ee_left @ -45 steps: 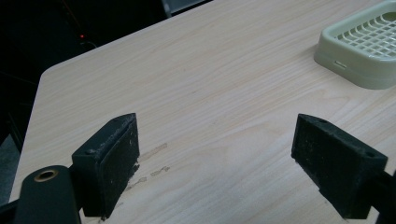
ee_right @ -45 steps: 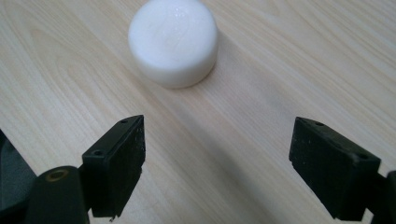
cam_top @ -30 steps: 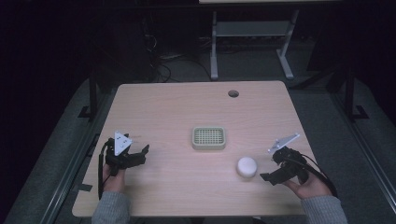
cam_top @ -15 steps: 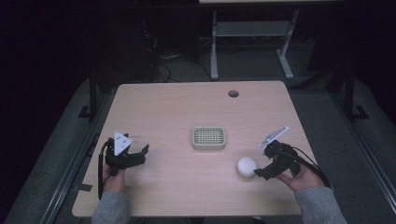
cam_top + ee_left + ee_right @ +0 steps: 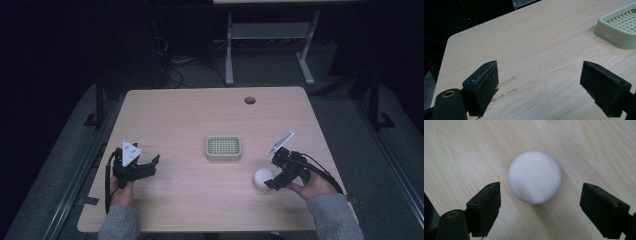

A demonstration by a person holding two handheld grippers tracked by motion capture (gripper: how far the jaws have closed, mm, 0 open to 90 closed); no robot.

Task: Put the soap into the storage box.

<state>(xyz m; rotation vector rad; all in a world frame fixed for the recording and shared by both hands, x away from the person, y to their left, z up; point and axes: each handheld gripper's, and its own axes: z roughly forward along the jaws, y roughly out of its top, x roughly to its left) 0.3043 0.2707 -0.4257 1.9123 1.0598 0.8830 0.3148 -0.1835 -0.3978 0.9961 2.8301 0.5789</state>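
White and round, the ball [image 5: 534,180] lies on the wooden table [image 5: 190,120] near its right front, just ahead of the right gripper [image 5: 270,183], whose jaws are spread wide. It could roll if one jaw touches first. The left gripper [image 5: 152,165] rests spread, empty. The tray [image 5: 621,26] is cut off at the frame edge.

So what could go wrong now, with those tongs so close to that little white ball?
The white ball is round and lies loose on the smooth table, so a nudge from one jaw of the right tongs might roll it away. The jaws stand wide open and the ball sits just beyond their tips, so closing now would likely miss or pinch it off-centre and squirt it out.
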